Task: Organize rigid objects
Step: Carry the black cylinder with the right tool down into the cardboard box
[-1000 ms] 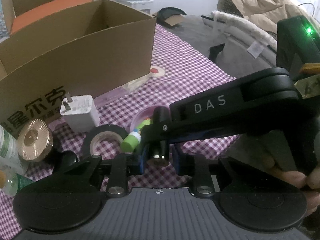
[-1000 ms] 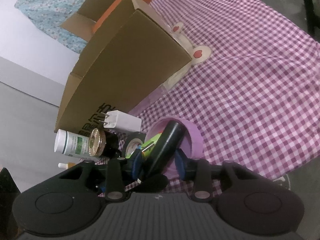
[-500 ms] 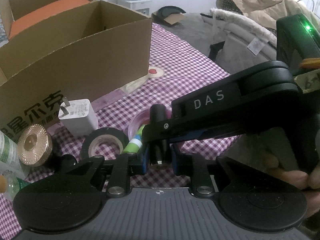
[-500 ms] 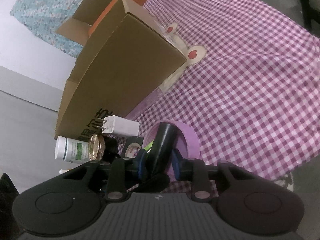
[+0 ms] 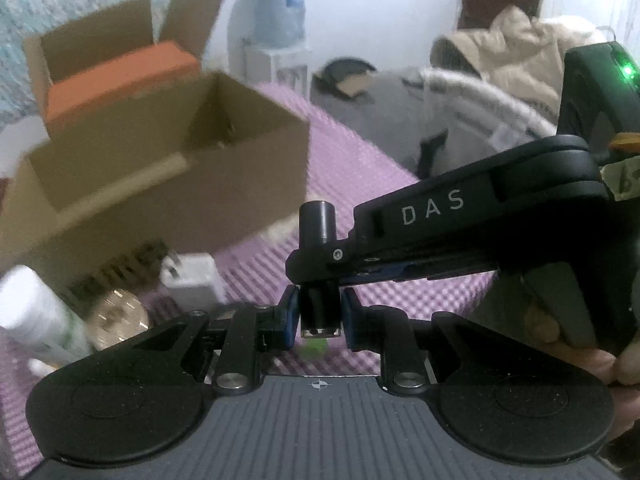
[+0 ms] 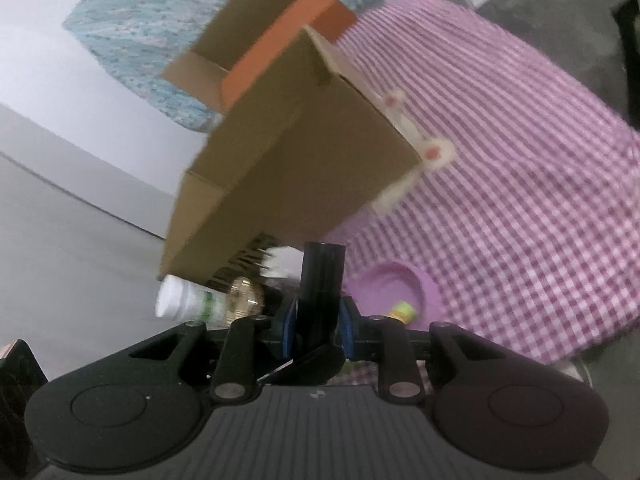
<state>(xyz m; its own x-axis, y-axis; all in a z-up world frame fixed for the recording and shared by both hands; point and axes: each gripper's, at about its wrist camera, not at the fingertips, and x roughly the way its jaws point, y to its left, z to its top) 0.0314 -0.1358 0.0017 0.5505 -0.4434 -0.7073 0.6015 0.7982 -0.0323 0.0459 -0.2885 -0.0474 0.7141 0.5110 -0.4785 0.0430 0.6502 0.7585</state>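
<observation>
Left gripper (image 5: pixel 319 312) and right gripper (image 6: pixel 317 326) are both clamping the black cylinder (image 5: pixel 318 224), right jaws closing, before the box (image 5: pixel 168 168).

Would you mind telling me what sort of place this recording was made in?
Most likely a lived-in room at home, perhaps a bedroom: a water dispenser by the wall, a beige coat draped at the back, and a purple gingham cloth carrying a cardboard box.

Cardboard box (image 5: pixel 168 168) ahead, checked cloth (image 6: pixel 520 200) rightward clear
</observation>
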